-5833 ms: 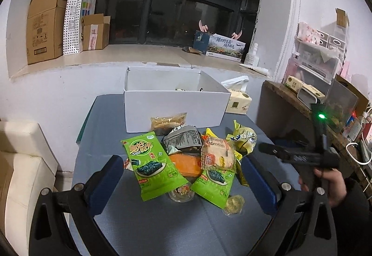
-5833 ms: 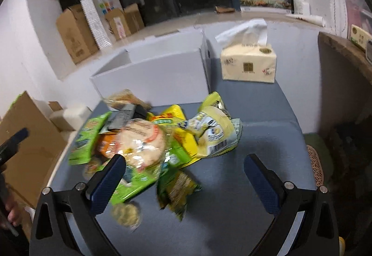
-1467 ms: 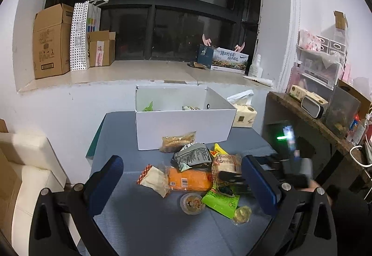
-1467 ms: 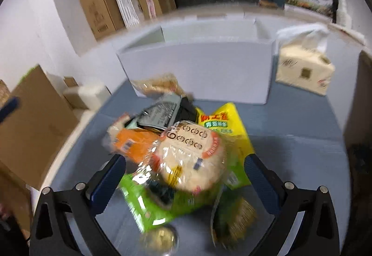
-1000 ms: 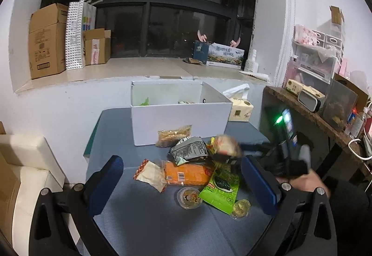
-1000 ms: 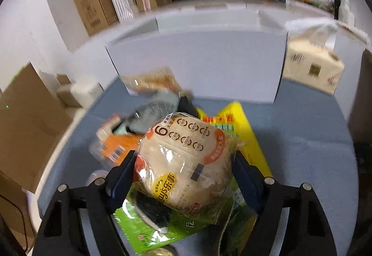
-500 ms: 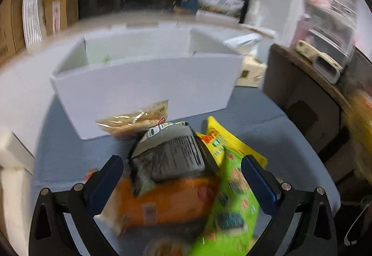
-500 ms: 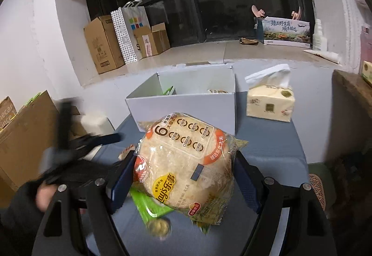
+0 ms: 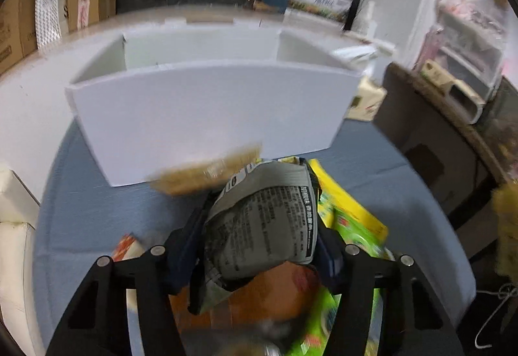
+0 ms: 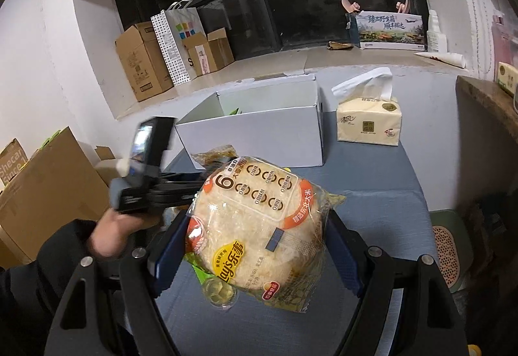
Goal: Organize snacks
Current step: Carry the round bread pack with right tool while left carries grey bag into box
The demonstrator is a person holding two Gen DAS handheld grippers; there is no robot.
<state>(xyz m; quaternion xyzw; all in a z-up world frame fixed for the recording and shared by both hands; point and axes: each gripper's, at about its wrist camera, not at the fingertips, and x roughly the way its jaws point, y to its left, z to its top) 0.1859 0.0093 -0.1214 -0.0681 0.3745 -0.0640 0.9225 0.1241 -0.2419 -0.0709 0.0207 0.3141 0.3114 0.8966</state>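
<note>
My left gripper (image 9: 255,246) is shut on a grey snack bag (image 9: 262,220), low over the snack pile on the blue table, just in front of the white box (image 9: 207,110). A brown snack pack (image 9: 200,174), an orange pack (image 9: 268,294), a yellow bag (image 9: 349,210) and a green pack (image 9: 323,317) lie around it. My right gripper (image 10: 255,246) is shut on a round rice cracker pack (image 10: 255,226), held above the table. The white box (image 10: 259,136) stands behind it. The left gripper's body (image 10: 145,174) shows at the left in the right wrist view.
A tissue pack (image 10: 367,123) stands right of the box. A small jelly cup (image 10: 220,293) lies under the cracker pack. Cardboard boxes (image 10: 142,64) and a paper bag (image 10: 176,42) stand on the window ledge. A brown carton (image 10: 48,187) is left of the table, a dark desk (image 9: 430,136) right.
My left gripper has dropped to the pile and shut on the grey snack bag. My right gripper still holds the rice cracker pack up, almost unmoved.
</note>
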